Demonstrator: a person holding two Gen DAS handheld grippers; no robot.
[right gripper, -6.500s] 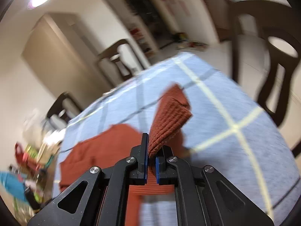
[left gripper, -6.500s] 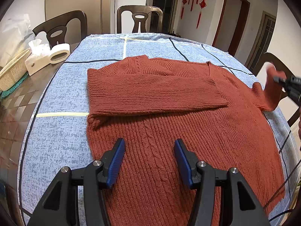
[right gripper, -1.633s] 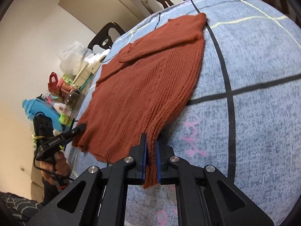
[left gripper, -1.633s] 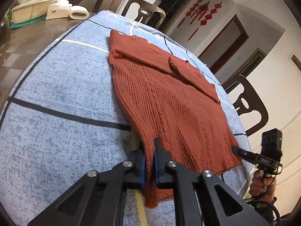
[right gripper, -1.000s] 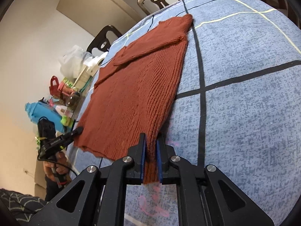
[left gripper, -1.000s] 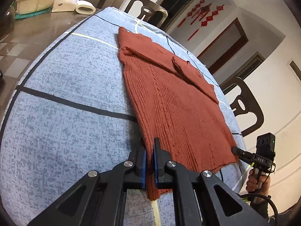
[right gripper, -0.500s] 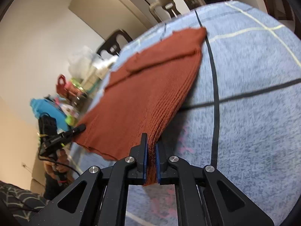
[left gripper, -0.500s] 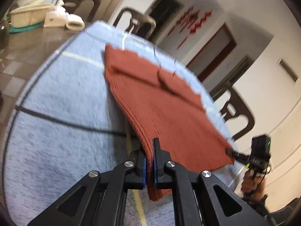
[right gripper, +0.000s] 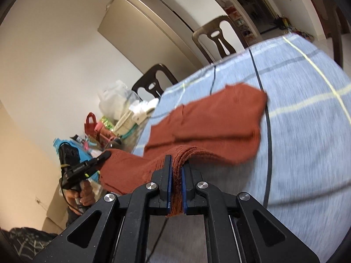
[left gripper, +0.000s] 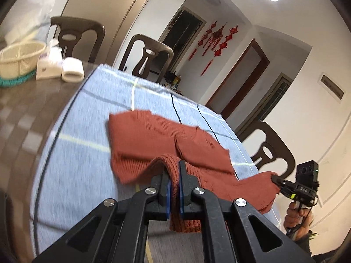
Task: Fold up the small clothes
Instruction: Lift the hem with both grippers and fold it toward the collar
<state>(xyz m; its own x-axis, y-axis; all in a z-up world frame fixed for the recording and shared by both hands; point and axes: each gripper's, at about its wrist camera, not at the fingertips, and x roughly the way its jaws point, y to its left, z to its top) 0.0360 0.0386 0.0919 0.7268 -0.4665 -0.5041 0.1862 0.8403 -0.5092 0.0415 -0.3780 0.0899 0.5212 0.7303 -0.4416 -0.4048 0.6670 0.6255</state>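
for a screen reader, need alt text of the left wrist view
The left gripper is shut on the near hem of a rust-red knit sweater, raised above a blue checked tablecloth. The right gripper pinches the hem's other corner.

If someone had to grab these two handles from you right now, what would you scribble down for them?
Left gripper: shut on the sweater, at a hem corner.
Right gripper: shut on the other hem corner.
Sweater: hem end lifted off the blue tablecloth, collar end lying flat on it.
Done: both sleeves folded across the body.
Left: probably carry the hem over to the collar end, lay it down, release, smooth.
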